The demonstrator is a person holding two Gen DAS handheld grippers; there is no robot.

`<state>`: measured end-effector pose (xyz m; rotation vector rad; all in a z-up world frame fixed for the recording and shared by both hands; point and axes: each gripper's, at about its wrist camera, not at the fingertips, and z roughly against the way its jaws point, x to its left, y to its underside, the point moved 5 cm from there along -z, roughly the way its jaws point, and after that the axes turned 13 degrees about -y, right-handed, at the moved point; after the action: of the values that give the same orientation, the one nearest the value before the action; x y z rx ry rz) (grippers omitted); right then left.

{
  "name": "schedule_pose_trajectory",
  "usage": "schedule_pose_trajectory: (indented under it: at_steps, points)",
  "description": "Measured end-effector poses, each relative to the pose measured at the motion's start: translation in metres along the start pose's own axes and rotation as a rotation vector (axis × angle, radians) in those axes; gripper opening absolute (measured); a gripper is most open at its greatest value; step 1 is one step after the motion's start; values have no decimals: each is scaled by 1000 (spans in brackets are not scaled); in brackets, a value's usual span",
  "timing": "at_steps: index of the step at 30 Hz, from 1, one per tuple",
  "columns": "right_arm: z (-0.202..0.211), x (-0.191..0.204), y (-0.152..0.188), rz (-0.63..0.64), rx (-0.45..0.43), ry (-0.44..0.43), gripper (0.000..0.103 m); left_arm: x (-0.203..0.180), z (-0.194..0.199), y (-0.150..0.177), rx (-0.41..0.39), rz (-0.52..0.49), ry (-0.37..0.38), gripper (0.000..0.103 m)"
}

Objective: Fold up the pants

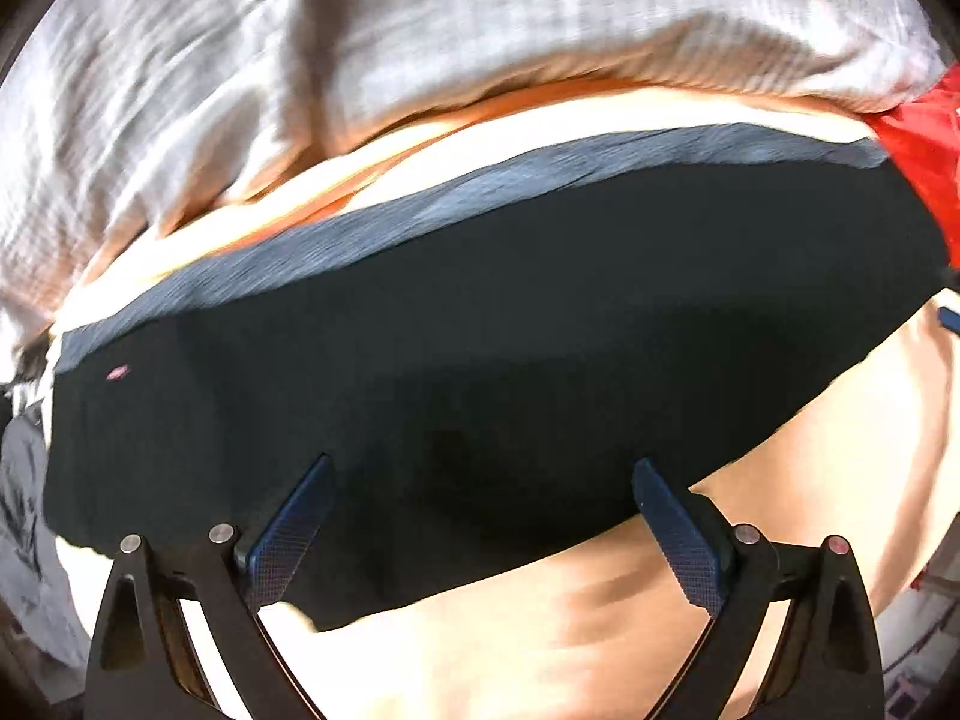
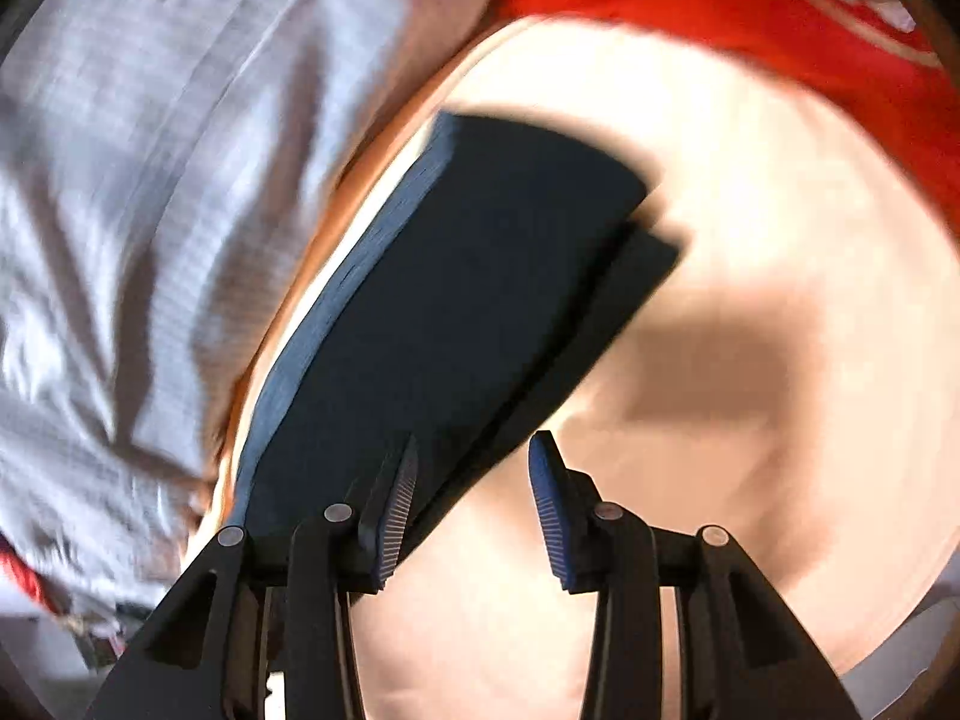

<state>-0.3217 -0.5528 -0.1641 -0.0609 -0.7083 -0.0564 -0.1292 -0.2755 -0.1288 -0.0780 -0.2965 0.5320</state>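
The dark navy pants [image 1: 480,312] lie folded flat on a pale peach sheet [image 1: 780,480], with a lighter blue band along their far edge. My left gripper [image 1: 480,468] is open, wide apart, just above the near edge of the pants. In the right wrist view the pants [image 2: 468,300] show as a long folded strip with stacked layers running away. My right gripper [image 2: 474,450] is open at the strip's near end, its left finger [image 2: 396,498] over the cloth and its right finger [image 2: 552,504] over the sheet. Neither holds anything.
A rumpled grey-white checked blanket [image 1: 240,90] lies beyond the pants, also in the right wrist view [image 2: 150,180] on the left. A red cloth [image 1: 924,162] sits at the far right, seen in the right wrist view [image 2: 750,18] at the top. The sheet [image 2: 750,300] spreads right.
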Motion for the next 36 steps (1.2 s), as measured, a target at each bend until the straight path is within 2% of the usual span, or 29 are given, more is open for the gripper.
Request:
schedule_pose_trajectory:
  at_steps: [4,9,10,11,12,14,16,18,20,21,23,25,29,31,34,36]
  points:
    - [-5,-13,-15,-12,11,-24,43,-27,6,-27,15,48,40,100]
    - [-25,-8,-25,-10,38,-71,42,-57,17,-58,11,106,58,100]
    - [-25,-10,-26,-20,50,-76,40,-62,18,-64,15,111,55,100]
    - [-26,-11,-28,-30,61,-79,20,-67,20,-68,16,114,56,100]
    - [-24,-10,-28,-38,66,-93,11,-73,23,-74,14,117,56,100]
    - [-13,-4,-26,-13,60,-124,9,-80,30,-81,0,119,55,100]
    - [-8,-4,-18,31,87,-113,9,-88,29,-88,-4,110,40,100]
    - [-11,-15,-11,48,136,-76,11,-111,22,-96,14,94,24,100]
    - [-12,-31,-7,-6,147,-41,20,-124,-1,-96,63,70,-20,100]
    - [-4,-39,-8,-41,125,-43,21,-129,-10,-94,102,68,-27,100]
    - [14,-42,-12,-36,72,-32,21,-131,-15,-94,118,117,-2,100]
    - [36,-29,-21,50,3,-4,21,-133,-15,-96,116,133,6,100]
    - [42,-3,-36,173,-15,-13,21,-139,-15,-98,104,126,-19,102]
    - [34,12,-48,239,4,-8,21,-135,-19,-95,105,127,-24,102]
    - [-1,26,-67,274,28,48,22,-140,-20,-99,103,128,-32,102]
    - [-20,25,-83,295,32,83,22,-156,1,-92,102,133,-31,102]
